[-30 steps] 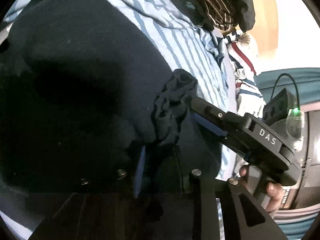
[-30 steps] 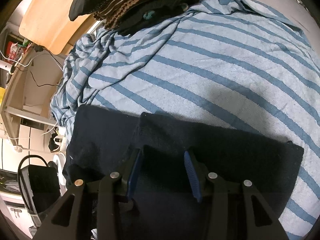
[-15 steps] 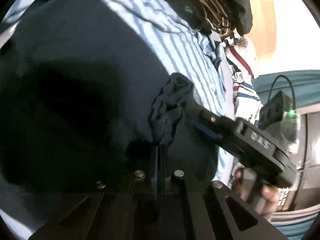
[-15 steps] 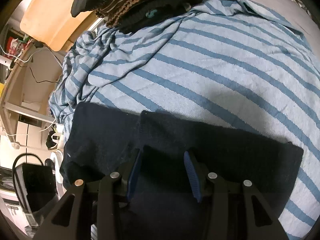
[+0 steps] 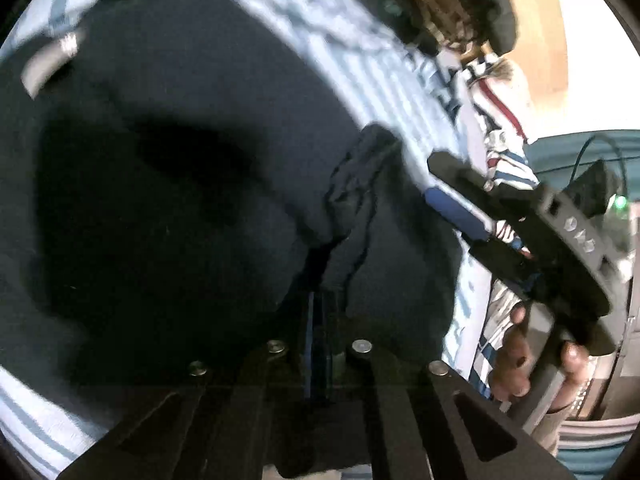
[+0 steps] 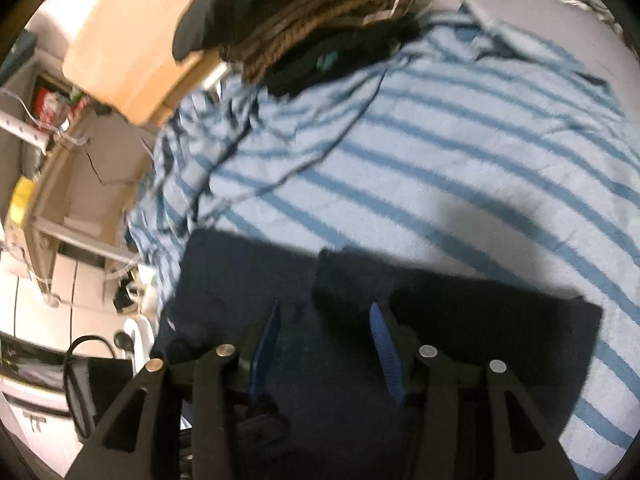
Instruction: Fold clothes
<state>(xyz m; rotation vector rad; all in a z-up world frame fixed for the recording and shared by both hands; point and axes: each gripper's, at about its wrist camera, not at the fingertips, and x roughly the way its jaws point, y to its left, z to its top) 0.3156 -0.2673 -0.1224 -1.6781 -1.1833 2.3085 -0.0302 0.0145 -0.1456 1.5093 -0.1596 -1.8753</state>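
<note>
The dark navy garment [image 5: 168,184] is spread over the blue-striped cloth [image 6: 460,152], filling the left and centre of the left wrist view, and a bunched fold of it is pinched low in the centre of that view by the left gripper [image 5: 320,332], whose fingers are drawn almost together. The right gripper [image 6: 324,340] is held wide with nothing between its fingers, low over the garment's near edge. If the pinched fold is pulled alone, the garment could be dragged askew or the striped cloth rucked beneath it, and a thin grip could be slipped.
</note>
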